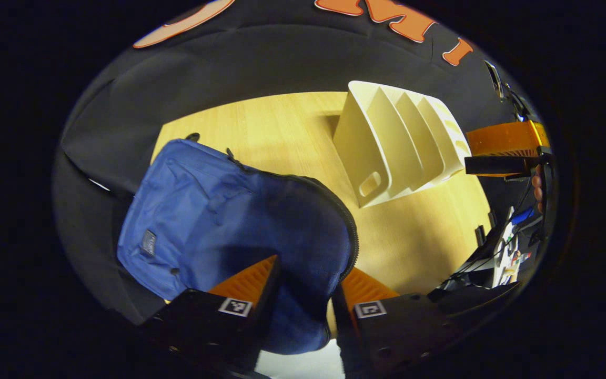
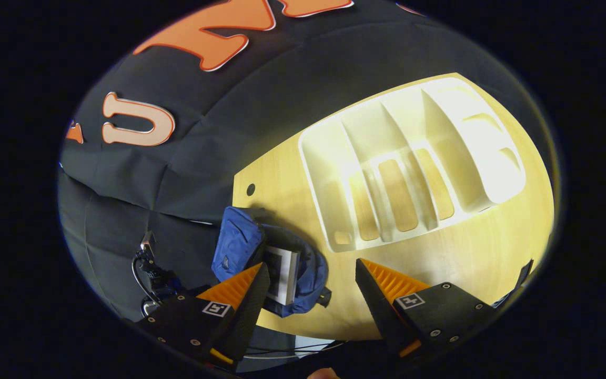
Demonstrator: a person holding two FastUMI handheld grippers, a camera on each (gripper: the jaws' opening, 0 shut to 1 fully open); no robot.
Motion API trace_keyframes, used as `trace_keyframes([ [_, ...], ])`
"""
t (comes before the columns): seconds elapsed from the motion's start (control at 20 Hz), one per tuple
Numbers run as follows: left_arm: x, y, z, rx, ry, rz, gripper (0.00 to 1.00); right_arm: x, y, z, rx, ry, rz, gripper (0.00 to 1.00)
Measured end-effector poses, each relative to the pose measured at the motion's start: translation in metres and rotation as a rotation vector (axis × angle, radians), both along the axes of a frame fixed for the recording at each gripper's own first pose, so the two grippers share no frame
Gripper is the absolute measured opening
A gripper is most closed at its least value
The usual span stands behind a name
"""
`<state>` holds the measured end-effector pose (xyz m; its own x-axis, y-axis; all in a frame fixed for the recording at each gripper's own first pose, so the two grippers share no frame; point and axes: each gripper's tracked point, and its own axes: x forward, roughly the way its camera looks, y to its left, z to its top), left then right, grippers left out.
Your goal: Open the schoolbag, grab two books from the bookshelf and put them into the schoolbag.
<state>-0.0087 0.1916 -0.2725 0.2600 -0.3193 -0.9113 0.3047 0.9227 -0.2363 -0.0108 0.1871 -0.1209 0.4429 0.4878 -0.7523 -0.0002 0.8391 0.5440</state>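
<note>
Where black cloth (image 2: 140,179) hangs, wooden table (image 2: 471,263) beneath bookshelf (image 2: 413,158).

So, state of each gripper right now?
Left tongs: shut on the bag edge.
Right tongs: open, empty, above the table.

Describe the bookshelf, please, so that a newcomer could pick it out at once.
Start at the wooden table. Beside the blue schoolbag stands the bookshelf, a cream plastic rack. Its upright dividers, forming several slots, set it apart from the soft bag.
</note>
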Motion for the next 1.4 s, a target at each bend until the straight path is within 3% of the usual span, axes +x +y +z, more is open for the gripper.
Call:
trace_keyframes([
  [0.1,-0.001,-0.008,-0.002,-0.017,0.004,0.012,0.76,0.002,-0.015,0.001,-0.008,-0.013,-0.018,0.97],
  [0.2,-0.002,-0.011,0.000,-0.012,-0.002,0.024,0.89,0.004,-0.031,0.003,-0.021,-0.032,-0.033,0.97],
  [0.4,0.003,-0.024,0.015,-0.010,-0.055,0.020,0.98,0.009,-0.058,0.004,-0.042,-0.077,-0.067,0.97],
  [0.65,0.014,-0.049,0.042,-0.015,-0.149,0.031,0.98,0.016,-0.087,0.021,-0.073,-0.198,-0.103,0.97],
  [1.05,0.051,-0.096,0.107,0.024,-0.430,0.024,0.98,0.027,-0.120,0.072,-0.167,-0.475,-0.129,0.97],
  [1.4,0.088,-0.110,0.149,0.014,-0.701,0.149,0.96,0.033,-0.150,0.107,-0.280,-0.679,-0.194,0.97],
])
